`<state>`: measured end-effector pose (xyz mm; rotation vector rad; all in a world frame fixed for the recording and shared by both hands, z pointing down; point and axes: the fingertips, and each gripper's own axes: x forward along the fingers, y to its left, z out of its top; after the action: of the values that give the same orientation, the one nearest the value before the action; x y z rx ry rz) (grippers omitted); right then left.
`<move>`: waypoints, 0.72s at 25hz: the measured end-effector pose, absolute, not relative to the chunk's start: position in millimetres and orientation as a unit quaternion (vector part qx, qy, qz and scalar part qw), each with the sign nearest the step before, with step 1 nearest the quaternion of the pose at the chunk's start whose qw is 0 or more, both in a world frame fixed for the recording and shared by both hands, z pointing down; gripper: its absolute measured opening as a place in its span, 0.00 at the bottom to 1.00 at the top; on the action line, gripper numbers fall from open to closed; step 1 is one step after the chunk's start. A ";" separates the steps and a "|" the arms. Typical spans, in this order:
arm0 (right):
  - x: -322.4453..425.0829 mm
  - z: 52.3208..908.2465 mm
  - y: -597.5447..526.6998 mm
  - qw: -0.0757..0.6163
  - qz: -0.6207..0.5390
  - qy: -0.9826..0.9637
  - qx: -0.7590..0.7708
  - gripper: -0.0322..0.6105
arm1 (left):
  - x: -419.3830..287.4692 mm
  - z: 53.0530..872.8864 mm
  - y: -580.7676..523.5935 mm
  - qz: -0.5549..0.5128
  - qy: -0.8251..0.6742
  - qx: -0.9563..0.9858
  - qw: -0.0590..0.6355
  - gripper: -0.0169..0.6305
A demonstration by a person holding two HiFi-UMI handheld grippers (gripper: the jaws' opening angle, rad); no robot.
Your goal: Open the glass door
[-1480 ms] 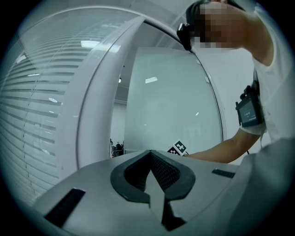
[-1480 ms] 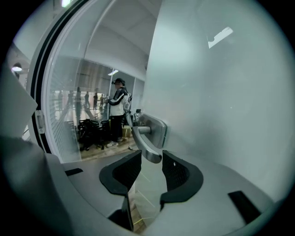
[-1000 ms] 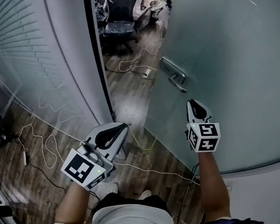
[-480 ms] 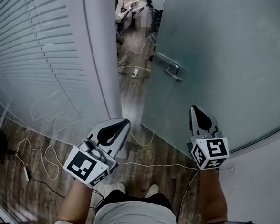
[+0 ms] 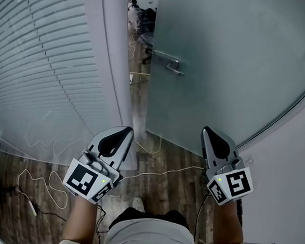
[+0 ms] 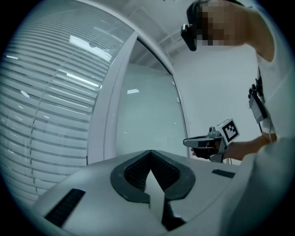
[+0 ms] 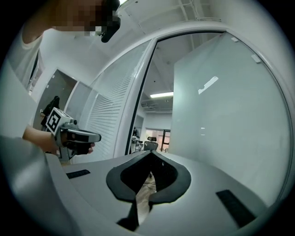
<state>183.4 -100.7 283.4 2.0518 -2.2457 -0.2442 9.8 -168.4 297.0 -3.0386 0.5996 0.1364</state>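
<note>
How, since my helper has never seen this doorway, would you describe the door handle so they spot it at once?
The frosted glass door fills the head view's upper right, ajar beside a wall of white slatted blinds. Near its free left edge sits a silver metal lever handle. It is the only fitting on the otherwise bare pane.
</note>
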 end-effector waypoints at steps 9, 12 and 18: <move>176.4 256.1 -31.7 0.036 -0.081 -0.730 0.677 0.05 | -6.0 277.5 -126.8 0.048 0.199 -0.979 0.010 0.03; 166.1 247.0 -1.9 0.037 -0.089 -0.738 0.668 0.05 | -8.1 272.4 -100.2 0.048 0.199 -0.979 0.008 0.03; 151.5 239.4 55.4 0.025 -0.087 -0.743 0.663 0.05 | -21.7 265.1 -41.8 0.044 0.202 -0.978 0.008 0.03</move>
<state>151.5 55.4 239.4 2.0515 -2.2968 -0.2687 -21.7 -41.8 265.1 -3.0576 0.6327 0.1390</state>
